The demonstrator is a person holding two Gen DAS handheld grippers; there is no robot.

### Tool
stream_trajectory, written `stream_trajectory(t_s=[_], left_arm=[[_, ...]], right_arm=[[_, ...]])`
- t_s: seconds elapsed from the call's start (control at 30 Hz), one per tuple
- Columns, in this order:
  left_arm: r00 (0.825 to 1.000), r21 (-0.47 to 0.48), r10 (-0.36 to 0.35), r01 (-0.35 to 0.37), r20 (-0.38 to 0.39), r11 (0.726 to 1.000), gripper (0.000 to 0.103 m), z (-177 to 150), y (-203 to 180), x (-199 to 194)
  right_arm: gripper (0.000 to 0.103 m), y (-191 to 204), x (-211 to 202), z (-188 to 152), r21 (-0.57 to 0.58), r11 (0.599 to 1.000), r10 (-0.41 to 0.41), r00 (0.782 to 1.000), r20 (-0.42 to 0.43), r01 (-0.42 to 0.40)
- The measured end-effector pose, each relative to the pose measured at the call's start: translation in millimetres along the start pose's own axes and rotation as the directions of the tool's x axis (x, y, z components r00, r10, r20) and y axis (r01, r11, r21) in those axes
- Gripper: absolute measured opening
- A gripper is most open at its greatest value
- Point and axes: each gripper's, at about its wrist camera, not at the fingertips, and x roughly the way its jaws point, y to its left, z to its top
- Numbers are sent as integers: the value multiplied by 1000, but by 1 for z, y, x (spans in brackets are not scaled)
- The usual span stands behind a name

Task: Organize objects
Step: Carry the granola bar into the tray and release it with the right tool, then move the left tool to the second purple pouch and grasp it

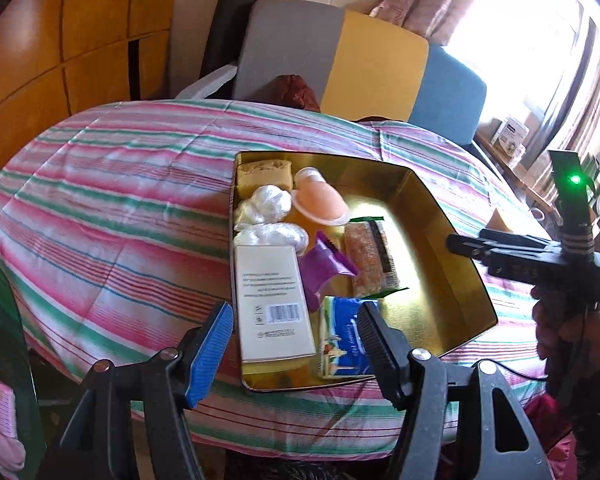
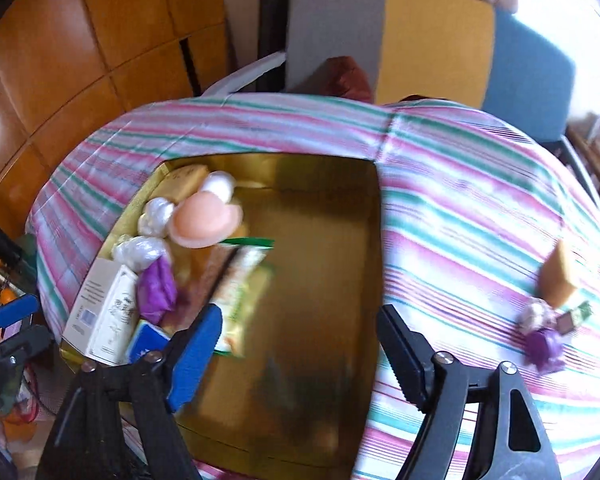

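A gold tin (image 1: 432, 248) lies on a striped cloth (image 1: 112, 208). Its left half holds a white box (image 1: 272, 300), a blue packet (image 1: 344, 340), a purple wrapper (image 1: 324, 268), a snack bar (image 1: 370, 260), a peach jelly cup (image 1: 320, 204) and white wrapped sweets (image 1: 264, 204). My left gripper (image 1: 296, 344) hovers open over the tin's near edge, above the white box, gripping nothing. My right gripper (image 2: 300, 344) stands open over the tin's bare floor (image 2: 320, 280). A blurred green and yellow packet (image 2: 240, 292) lies in the tin beside its blue pad, outside the jaws.
On the cloth right of the tin lie a tan block (image 2: 560, 276), a white sweet (image 2: 534, 314), a purple sweet (image 2: 546, 346) and a small green packet (image 2: 576, 318). A grey, yellow and blue chair back (image 1: 340, 52) stands behind. A person's hand (image 1: 572, 340) holds the right gripper.
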Motion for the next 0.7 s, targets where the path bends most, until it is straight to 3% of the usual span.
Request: stream_trajectory(t_s=[0.23,0.43,0.57,0.7], left_arm=[[1000,77,2,-2,0,997,65,4,-26,-1],[1000,152,-21,20,1,988,65,8,-55,0],[999,193,-35,37,-16,981,65,11,-76,5],[999,246,-33,40,-34,968,65,12,-99,10]], right_arm=[[87,-68,-33,-10,102,991,-87,995,55,81],[88,-140,-54,-22,214,960,-198,978,62,180],[89,-195,-65,-36,307,915,-294,954,61,262],[89,-249,-71,-60,433,842,-374,926,42,320]])
